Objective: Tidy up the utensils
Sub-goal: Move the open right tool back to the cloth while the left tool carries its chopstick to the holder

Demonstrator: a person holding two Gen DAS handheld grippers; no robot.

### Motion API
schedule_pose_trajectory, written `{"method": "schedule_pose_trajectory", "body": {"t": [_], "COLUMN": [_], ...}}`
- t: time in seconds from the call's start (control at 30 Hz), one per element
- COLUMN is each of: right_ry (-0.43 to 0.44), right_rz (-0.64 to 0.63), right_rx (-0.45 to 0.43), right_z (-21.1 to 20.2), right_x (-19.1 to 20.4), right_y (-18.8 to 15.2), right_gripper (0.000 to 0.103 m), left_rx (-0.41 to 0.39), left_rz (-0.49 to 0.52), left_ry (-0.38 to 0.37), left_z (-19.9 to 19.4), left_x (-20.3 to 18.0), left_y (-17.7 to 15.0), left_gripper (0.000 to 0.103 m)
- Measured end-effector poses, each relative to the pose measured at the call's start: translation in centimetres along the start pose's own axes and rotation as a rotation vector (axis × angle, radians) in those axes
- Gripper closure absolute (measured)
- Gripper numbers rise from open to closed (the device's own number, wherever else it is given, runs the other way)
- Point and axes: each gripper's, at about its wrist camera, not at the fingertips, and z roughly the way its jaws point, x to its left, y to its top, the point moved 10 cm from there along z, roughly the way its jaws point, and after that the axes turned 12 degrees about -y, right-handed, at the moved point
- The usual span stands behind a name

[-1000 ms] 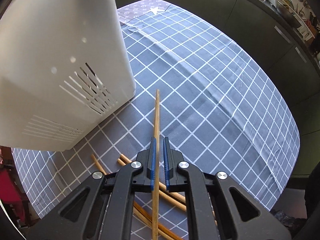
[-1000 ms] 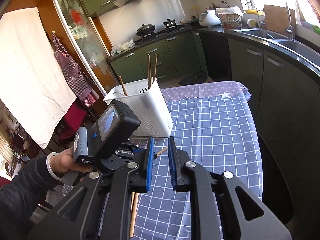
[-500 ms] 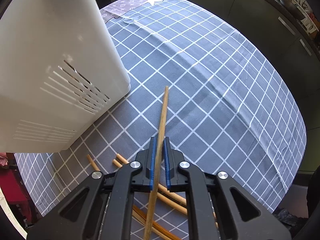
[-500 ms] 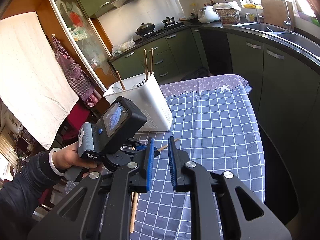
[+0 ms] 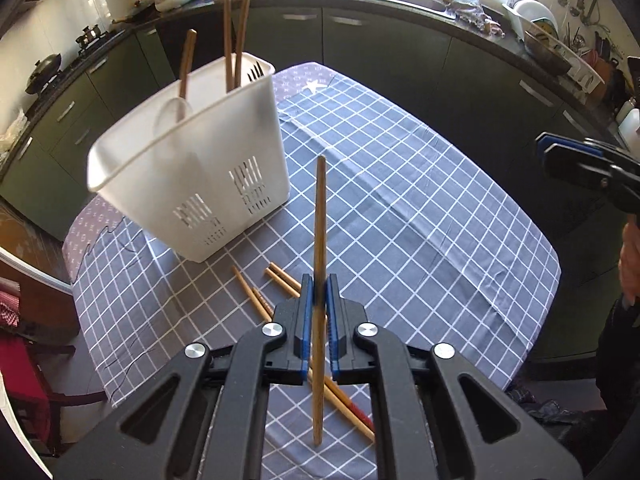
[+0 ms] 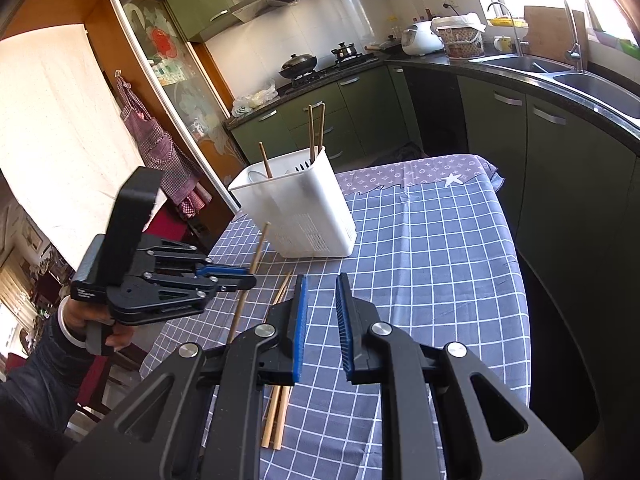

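Left gripper (image 5: 318, 300) is clamped on a single wooden chopstick (image 5: 320, 220), held upright at centre frame. Right gripper (image 6: 322, 312) stands parted, holding nothing. White utensil caddy (image 5: 208, 168) sits upper left; loose chopsticks (image 5: 256, 300) lie on the checked tablecloth (image 5: 440, 220) beneath the left gripper.

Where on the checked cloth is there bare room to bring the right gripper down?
Free: the grey checked tablecloth right of the white slotted plastic utensil caddy, out to the table's edge. Crowded: the near-left patch, where loose wooden chopsticks lie and the left gripper holds a wooden chopstick.
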Motion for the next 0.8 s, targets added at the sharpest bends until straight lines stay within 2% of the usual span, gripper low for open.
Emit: {"method": "schedule_pose_trajectory", "body": {"t": [0.17, 0.47, 0.8], "right_ry": [0.008, 0.014, 0.017], "right_rz": [-0.013, -0.027, -0.036], "right_rx": [-0.006, -0.006, 0.021], "right_z": [-0.9, -1.6, -0.6], "right_x": [0.7, 1.2, 1.5], "right_y": [-0.8, -1.5, -2.2], "right_gripper": [0.088, 0.088, 0.088], "left_rx": [-0.063, -0.132, -0.193], "left_rz": [-0.006, -0.033, -0.078], "left_ry": [0.016, 0.032, 0.038], "left_z": [-4.5, -8.4, -11.4], "left_x": [0.3, 0.5, 1.9], "left_y": [-1.8, -4.0, -3.2], "left_gripper": [0.096, 0.096, 0.096]}}
